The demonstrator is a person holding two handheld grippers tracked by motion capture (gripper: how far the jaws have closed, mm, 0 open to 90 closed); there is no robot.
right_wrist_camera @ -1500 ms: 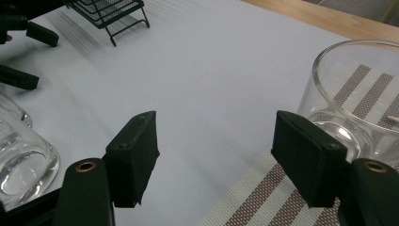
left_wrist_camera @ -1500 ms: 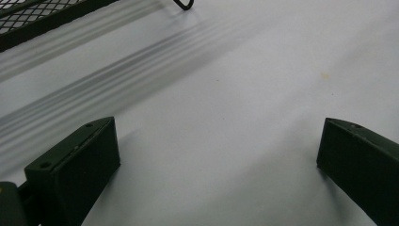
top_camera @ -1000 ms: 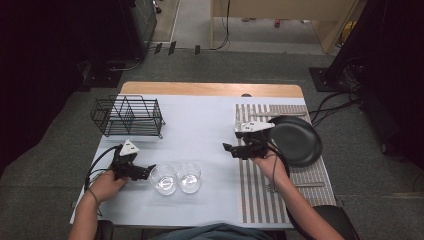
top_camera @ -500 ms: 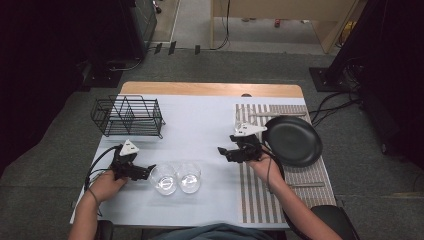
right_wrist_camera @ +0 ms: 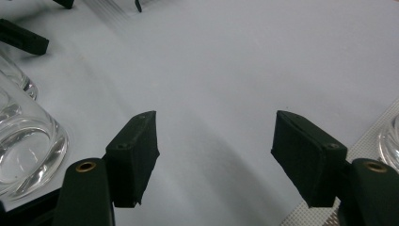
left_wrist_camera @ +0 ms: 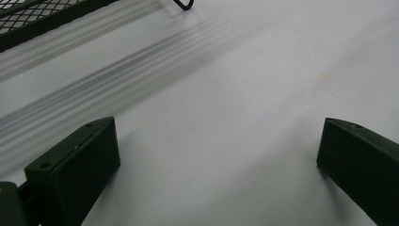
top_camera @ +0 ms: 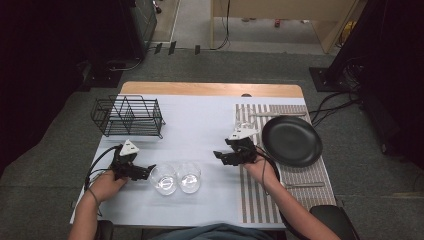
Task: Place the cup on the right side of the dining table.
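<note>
Two clear glasses (top_camera: pixel 163 178) (top_camera: pixel 188 176) stand side by side near the table's front edge. My left gripper (top_camera: pixel 144 172) rests just left of them, open, and in the left gripper view its gripper (left_wrist_camera: pixel 216 155) has bare table between the wide jaws. My right gripper (top_camera: pixel 221 157) hovers open to the right of the glasses, pointing left. In the right gripper view this gripper (right_wrist_camera: pixel 214 155) holds nothing; the nearer glass (right_wrist_camera: pixel 23 146) sits left of its left jaw, the other glass (right_wrist_camera: pixel 14 77) behind it.
A black wire rack (top_camera: pixel 127 116) (left_wrist_camera: pixel 28 19) stands at the back left. A black plate (top_camera: pixel 292 141) lies on a striped placemat (top_camera: pixel 280 200) at the right, with cutlery (top_camera: pixel 300 185) near it. Another clear glass (right_wrist_camera: pixel 390 136) sits at the mat's edge.
My right gripper has moved left, away from the black plate and off the placemat toward the two glasses. The left gripper has stayed put.
</note>
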